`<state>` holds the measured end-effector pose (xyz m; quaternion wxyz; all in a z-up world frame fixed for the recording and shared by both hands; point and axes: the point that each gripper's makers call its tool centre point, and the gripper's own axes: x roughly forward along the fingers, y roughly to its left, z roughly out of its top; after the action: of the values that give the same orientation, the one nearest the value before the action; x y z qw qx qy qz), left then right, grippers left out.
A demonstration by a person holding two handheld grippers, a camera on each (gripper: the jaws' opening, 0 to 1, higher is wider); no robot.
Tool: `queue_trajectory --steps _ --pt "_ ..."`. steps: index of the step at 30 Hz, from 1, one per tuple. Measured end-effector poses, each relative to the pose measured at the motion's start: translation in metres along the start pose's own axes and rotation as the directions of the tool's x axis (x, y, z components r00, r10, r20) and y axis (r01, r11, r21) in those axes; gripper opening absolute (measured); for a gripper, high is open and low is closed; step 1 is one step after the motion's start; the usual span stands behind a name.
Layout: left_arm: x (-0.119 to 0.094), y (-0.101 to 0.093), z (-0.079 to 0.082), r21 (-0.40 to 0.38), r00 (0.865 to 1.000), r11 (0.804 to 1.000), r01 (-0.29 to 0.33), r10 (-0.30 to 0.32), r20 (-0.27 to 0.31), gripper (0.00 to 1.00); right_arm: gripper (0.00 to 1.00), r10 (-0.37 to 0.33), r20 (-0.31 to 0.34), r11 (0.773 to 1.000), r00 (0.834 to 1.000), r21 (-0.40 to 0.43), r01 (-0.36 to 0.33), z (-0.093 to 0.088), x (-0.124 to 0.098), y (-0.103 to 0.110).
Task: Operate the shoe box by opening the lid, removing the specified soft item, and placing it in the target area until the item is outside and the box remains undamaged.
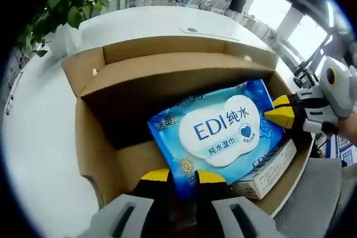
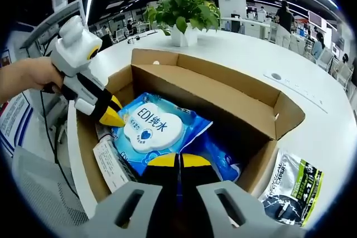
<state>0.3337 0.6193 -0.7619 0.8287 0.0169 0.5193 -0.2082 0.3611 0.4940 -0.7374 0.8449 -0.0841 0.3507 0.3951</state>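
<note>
A brown cardboard box [image 1: 89, 137] [image 2: 223, 96] stands on a white table with its flaps open. Inside it, at a slant, is a blue wet-wipes pack [image 1: 223, 129] [image 2: 150, 129] with a white cloud label. My left gripper [image 1: 184, 176] [image 2: 111, 116] is shut on the pack's near edge. My right gripper [image 2: 178, 161] [image 1: 280, 112] is shut on the opposite edge. A hand holds the left gripper at the left of the right gripper view.
A white carton [image 1: 268, 171] [image 2: 111, 165] lies under the pack in the box, beside more blue packaging [image 2: 223, 160]. A black and green pouch [image 2: 293, 188] lies on the table by the box. A potted plant [image 1: 78, 1] [image 2: 181, 9] stands behind. People are far off.
</note>
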Motion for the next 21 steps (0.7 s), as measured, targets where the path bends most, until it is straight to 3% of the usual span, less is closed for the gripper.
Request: queue_trajectory --steps 6,21 --pt "-0.006 0.006 0.004 -0.027 0.999 1.000 -0.007 0.008 0.036 0.02 0.00 -0.004 0.002 1.000 1.000 -0.001 0.004 0.000 0.000 -0.001" --pt "-0.029 0.001 0.018 -0.042 0.991 0.999 0.007 -0.001 0.132 0.00 0.00 -0.022 -0.010 1.000 1.000 -0.009 0.022 0.002 -0.007 -0.004"
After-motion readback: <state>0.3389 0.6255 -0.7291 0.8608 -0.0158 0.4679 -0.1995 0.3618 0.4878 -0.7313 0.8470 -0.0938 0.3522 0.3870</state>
